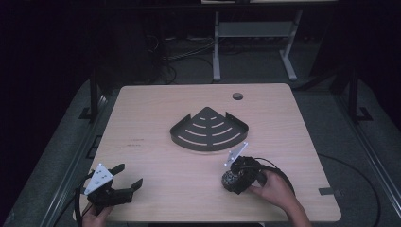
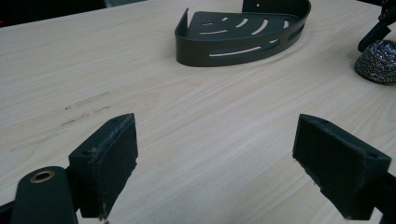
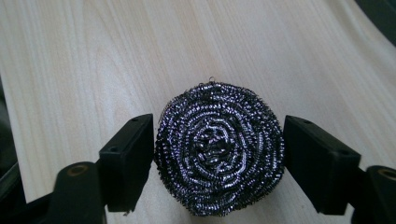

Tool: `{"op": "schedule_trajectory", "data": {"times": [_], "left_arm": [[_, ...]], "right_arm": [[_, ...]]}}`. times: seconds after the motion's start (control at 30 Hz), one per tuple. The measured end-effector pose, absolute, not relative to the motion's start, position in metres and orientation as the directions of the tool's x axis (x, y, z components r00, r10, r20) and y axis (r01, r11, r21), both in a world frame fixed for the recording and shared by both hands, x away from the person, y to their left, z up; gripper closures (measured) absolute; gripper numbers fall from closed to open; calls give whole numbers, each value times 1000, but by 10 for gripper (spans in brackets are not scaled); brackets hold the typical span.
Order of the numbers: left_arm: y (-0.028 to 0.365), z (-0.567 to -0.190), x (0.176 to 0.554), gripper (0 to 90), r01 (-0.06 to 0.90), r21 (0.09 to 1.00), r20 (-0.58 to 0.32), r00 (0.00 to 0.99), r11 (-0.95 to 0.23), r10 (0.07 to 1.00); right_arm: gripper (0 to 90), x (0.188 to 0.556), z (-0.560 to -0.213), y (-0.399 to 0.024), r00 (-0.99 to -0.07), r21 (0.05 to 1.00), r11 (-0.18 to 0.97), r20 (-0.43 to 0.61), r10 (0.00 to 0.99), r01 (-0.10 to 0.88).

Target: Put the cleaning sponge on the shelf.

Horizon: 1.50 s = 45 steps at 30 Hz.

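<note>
Right gripper view has the right tongs [image 3: 218, 158] around the steel scourer [image 3: 218, 149] near the surface's front right edge, pads touching its sides; grab step I'd say; next needs a firm squeeze, then lifting toward the corner rack [image 1: 209, 130]; left tongs [image 2: 215, 158] sit wide apart, empty.

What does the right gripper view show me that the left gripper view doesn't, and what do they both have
The right gripper view shows the steel wool scrubber from above, its coiled face between the right gripper's pads, both pads touching its sides. The left gripper view shows the dark corner shelf lying farther off on the table, and the left gripper with jaws wide apart and nothing between them. Both share the pale wooden table and the scrubber, which in the left gripper view sits at the right edge.
</note>
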<state>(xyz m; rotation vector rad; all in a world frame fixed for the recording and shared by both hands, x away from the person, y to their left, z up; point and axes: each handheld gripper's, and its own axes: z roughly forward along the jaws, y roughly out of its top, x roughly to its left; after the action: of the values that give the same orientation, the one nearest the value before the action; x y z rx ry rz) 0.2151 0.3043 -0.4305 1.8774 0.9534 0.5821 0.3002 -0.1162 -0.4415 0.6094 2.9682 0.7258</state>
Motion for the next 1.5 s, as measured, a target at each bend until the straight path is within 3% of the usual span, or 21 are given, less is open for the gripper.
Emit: {"op": "schedule_trajectory", "data": {"times": [0.33,0.87,1.5], "left_arm": [[309,-428,215,133,364,893,5,579,-264,815],[306,-430,215,132,371,890,0,582,-266,813],[301,-430,216,133,369,884,10,601,-288,799]], "right_arm": [[319,300,-442,-113,-928,426,832,56,369,357],[322,305,-432,-123,-925,476,801,82,371,364],[323,306,-417,-128,-936,465,819,70,346,338]]}}
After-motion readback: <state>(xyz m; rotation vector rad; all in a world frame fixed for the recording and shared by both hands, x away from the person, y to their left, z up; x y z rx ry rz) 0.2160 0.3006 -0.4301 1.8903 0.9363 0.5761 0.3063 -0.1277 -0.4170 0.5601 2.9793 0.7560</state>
